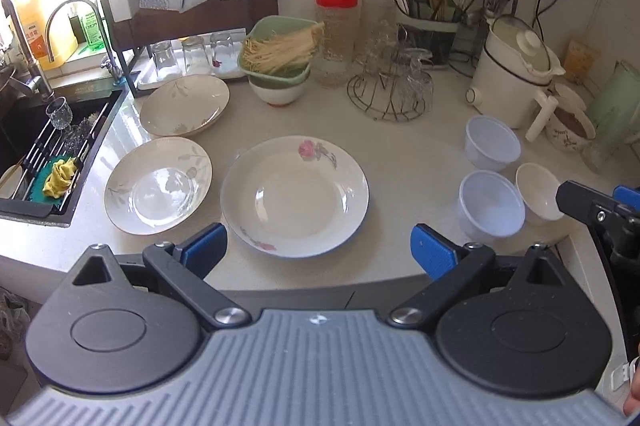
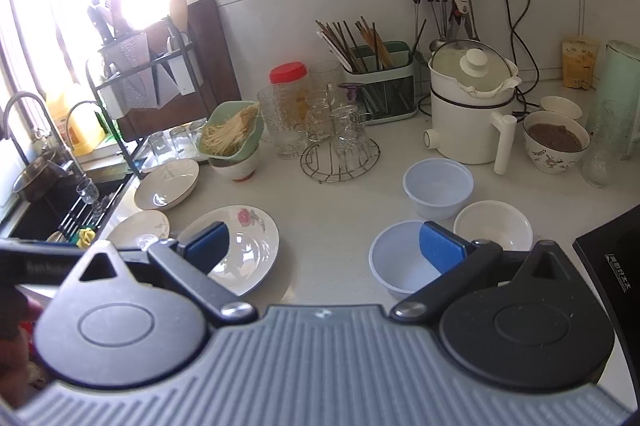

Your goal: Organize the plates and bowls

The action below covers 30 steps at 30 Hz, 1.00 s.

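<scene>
A white plate with pink roses [image 1: 294,195] lies on the counter just ahead of my left gripper [image 1: 318,248], which is open and holds nothing. Two cream leaf-pattern plates [image 1: 158,185] [image 1: 184,104] lie to its left. Two pale blue plastic bowls [image 1: 491,202] [image 1: 492,142] and a small white bowl [image 1: 538,190] sit on the right. My right gripper [image 2: 324,246] is open above the counter, its right finger over the near blue bowl [image 2: 400,266]; the rose plate [image 2: 244,250] lies under its left finger. The white bowl [image 2: 494,226] and the far blue bowl [image 2: 438,187] are beyond.
A sink [image 1: 44,145] with a rack and yellow cloth is at the left. At the back stand a green basket of noodles [image 1: 276,51] on a bowl, a red-lidded jar [image 1: 337,33], glasses on a wire stand [image 1: 390,93], a chopstick holder [image 1: 430,25] and a white electric pot [image 1: 510,77]. A filled patterned bowl [image 2: 556,141] sits at right.
</scene>
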Motion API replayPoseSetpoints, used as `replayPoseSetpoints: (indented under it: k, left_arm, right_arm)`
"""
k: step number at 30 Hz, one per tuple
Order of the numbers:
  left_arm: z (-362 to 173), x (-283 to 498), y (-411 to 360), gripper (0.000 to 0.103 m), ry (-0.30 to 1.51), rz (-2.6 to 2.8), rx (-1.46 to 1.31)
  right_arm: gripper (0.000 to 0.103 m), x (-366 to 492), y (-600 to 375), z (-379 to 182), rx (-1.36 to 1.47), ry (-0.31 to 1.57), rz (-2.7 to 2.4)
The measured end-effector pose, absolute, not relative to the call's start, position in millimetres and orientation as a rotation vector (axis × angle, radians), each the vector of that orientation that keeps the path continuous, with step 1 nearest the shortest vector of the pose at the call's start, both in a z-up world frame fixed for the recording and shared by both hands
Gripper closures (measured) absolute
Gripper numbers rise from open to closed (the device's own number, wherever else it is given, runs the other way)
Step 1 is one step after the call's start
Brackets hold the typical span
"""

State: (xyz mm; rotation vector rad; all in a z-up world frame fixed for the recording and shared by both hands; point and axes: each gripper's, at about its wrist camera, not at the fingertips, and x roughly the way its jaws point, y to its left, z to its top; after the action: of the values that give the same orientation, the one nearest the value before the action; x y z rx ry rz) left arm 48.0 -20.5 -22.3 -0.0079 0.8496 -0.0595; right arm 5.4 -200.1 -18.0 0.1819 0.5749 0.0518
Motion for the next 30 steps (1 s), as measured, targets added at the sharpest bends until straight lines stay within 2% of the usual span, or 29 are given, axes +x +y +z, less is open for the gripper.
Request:
replayPoseSetpoints:
  k: [30]
  left_arm:
    - [-9.4,-11.7,8.0,0.003,0.831,0.006,-0.072]
  right_arm:
    - [0.0,-46.9,-201.1,-21.4,0.184,0.584,0.029]
